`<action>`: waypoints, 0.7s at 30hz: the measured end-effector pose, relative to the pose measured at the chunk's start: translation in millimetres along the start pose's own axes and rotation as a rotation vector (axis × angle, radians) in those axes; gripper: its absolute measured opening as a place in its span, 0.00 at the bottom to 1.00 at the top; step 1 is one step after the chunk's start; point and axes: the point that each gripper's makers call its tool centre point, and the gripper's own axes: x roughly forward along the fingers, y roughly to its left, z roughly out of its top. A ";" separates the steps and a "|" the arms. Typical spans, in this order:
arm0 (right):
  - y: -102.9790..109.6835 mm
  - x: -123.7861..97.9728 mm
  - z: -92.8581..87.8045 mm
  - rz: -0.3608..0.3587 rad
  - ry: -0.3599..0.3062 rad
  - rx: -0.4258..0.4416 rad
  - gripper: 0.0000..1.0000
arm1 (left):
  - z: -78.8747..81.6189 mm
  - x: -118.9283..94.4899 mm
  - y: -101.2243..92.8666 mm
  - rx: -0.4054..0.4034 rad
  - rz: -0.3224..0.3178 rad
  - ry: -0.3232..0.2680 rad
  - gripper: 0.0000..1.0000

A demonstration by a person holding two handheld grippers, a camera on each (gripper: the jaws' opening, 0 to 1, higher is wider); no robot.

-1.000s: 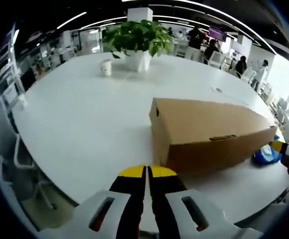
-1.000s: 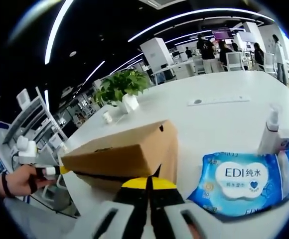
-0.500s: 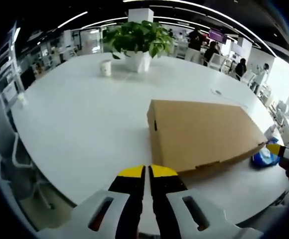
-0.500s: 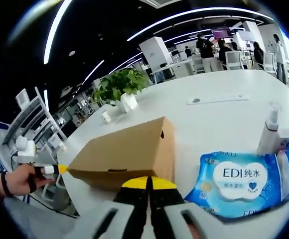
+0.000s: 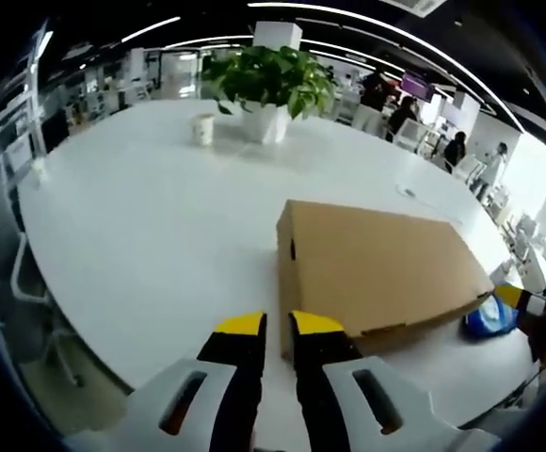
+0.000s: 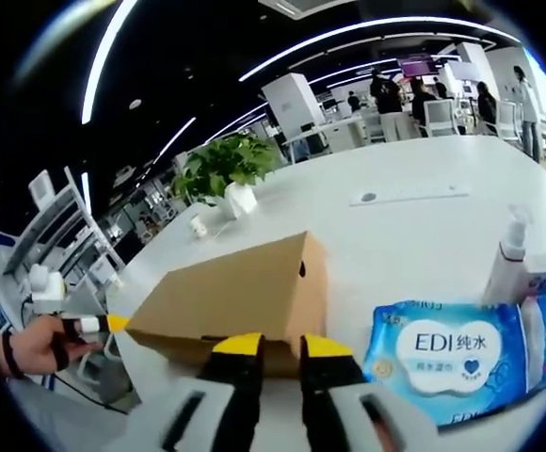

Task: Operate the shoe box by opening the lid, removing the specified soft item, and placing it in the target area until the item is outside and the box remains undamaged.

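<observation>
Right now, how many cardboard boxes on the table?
1. The shoe box lies on the white table, just ahead of the left gripper and the right gripper, with the blue wipes pack beside it. More could sit outside these views.

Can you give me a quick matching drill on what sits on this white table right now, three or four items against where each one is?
Items:
1. brown cardboard shoe box
2. blue pack of wet wipes
3. green potted plant in a white pot
4. white pump bottle

Places:
A. far end of the table, beside a small white cup
B. just behind the wipes pack
C. right ahead of both grippers, lid closed
D. beside the box, near the right gripper

Pairs: 1-C, 2-D, 3-A, 4-B
</observation>
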 end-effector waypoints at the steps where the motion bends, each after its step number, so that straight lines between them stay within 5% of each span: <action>1: 0.7 0.9 0.0 0.004 0.003 0.002 0.13 | 1.2 0.8 -1.0 0.001 -0.003 -0.004 0.09; 6: 1.4 6.5 -0.1 0.012 0.011 0.005 0.14 | 2.9 1.8 -3.2 -0.004 -0.011 -0.012 0.09; 9: 3.9 8.3 -0.7 0.017 0.016 0.005 0.15 | 3.0 3.8 -8.6 -0.014 -0.039 -0.009 0.18; 21: 3.1 15.3 -4.3 0.026 0.038 0.011 0.16 | -3.1 11.2 -20.7 0.010 -0.086 0.018 0.16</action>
